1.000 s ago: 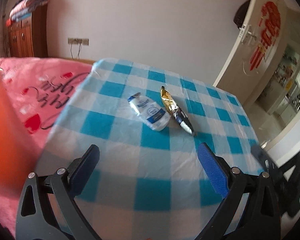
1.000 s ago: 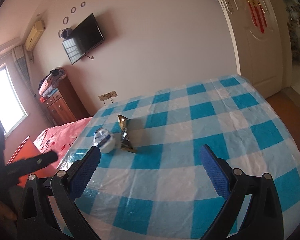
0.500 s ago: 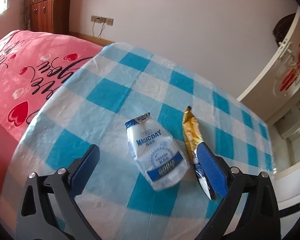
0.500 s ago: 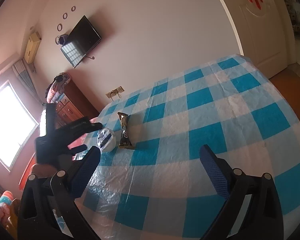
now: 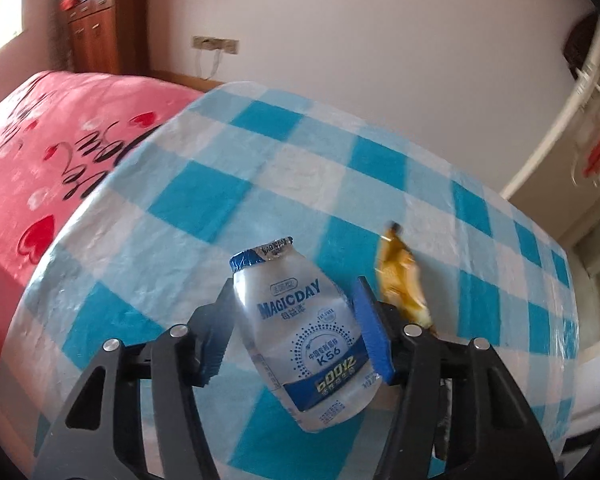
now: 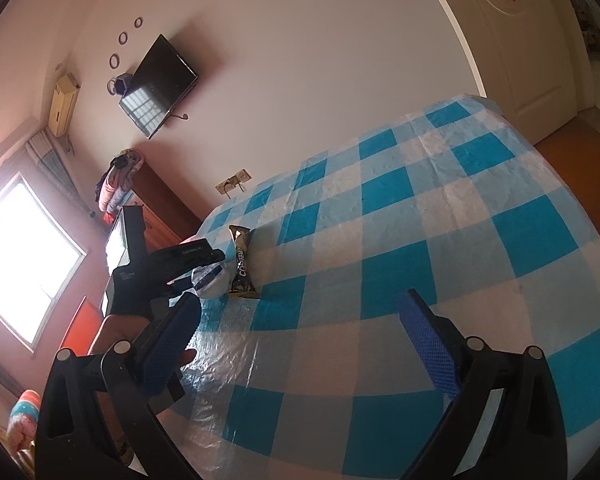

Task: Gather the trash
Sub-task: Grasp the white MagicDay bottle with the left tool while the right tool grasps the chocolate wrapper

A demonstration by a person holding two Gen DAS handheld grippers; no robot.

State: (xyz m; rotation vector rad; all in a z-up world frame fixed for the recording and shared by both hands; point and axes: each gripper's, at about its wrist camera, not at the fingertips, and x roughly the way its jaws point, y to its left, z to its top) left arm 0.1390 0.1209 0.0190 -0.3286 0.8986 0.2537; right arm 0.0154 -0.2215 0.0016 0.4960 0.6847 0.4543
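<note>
At lower centre, the left gripper (image 5: 296, 344) had just been closing; its pads clamped the yogurt bottle (image 5: 304, 340) mid-body. Grip firmly before lifting. The right gripper (image 6: 300, 344) stood open, empty.

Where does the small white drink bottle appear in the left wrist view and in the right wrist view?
Left wrist: white drink bottle, bottom centre, between the left gripper pads.
Right wrist: bottle at middle left, beside the left gripper.
Shared landmark: snack wrapper right of the bottle.

left gripper (image 5: 296, 344) closing on bottle (image 5: 306, 336), wrapper (image 5: 402, 280) beside
</note>
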